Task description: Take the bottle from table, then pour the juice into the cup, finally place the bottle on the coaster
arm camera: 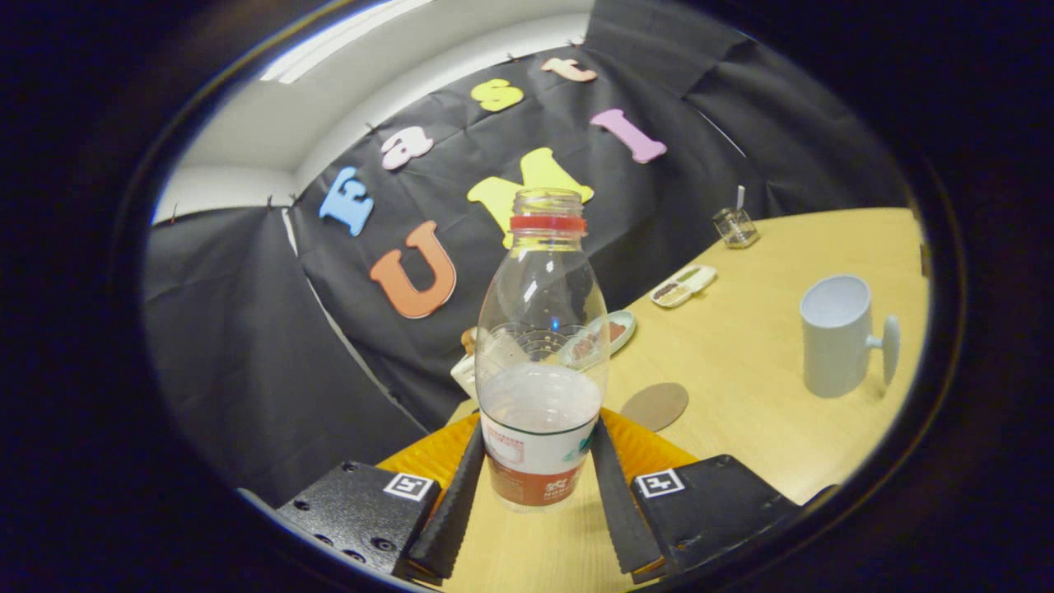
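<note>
**Bottle gripped low and carried upright, cup waiting off to the right**

The gripper (537, 473) has its jaws clamped on the bottle (541, 362), one finger pressing each side of the labelled lower body. The grip sits low, around the label, likely because that is the straight, firm part of the wall; the rounded shoulder above would give the pads little to hold. The bottle stands upright between the jaws, its cap off and its red neck ring at the top, with pale juice filling only the lower part. Keeping it upright makes sense while the mouth is open: any lean before the cup is reached would spill.

Its base appears to hang clear of the table (741, 395), though I cannot be sure of that from this angle.

The cup (838, 333) stands beyond the jaws and well to the right, mouth up, handle turned away to the right, so the side facing the bottle is free for a pour. The round brown coaster (655, 405) lies flat just beyond the right finger, near the bottle and short of the cup, handy for the final set-down. Small dishes (682, 286) and a glass jar (734, 226) sit further back, out of the path.
</note>
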Demonstrator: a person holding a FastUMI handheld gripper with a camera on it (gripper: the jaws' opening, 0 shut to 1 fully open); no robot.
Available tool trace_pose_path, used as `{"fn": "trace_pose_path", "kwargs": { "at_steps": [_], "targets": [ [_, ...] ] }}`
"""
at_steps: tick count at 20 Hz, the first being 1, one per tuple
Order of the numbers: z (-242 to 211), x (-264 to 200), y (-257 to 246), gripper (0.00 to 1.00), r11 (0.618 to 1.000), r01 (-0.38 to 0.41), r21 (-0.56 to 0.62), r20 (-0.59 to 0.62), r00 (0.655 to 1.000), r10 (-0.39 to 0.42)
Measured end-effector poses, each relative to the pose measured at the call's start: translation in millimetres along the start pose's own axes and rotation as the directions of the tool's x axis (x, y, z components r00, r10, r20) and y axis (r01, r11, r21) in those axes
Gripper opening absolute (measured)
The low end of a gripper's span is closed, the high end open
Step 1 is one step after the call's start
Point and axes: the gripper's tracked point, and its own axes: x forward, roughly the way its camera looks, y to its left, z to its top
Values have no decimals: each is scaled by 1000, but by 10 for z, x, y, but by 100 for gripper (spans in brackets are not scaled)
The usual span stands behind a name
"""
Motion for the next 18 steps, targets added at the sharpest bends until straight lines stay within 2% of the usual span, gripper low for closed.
{"fn": "trace_pose_path", "kwargs": {
  "at_steps": [2, 8, 15, 18],
  "targets": [
    [5, 55, -66, 74, 995, -13, 100, 11, 1000, 12],
    [119, 131, -285, 74, 962, -48, 269, 64, 997, 32],
    [340, 280, -455, 74, 864, -77, 497, 141, 990, 7],
    [369, 325, -534, 74, 824, -84, 560, 157, 988, -7]
  ]
}}
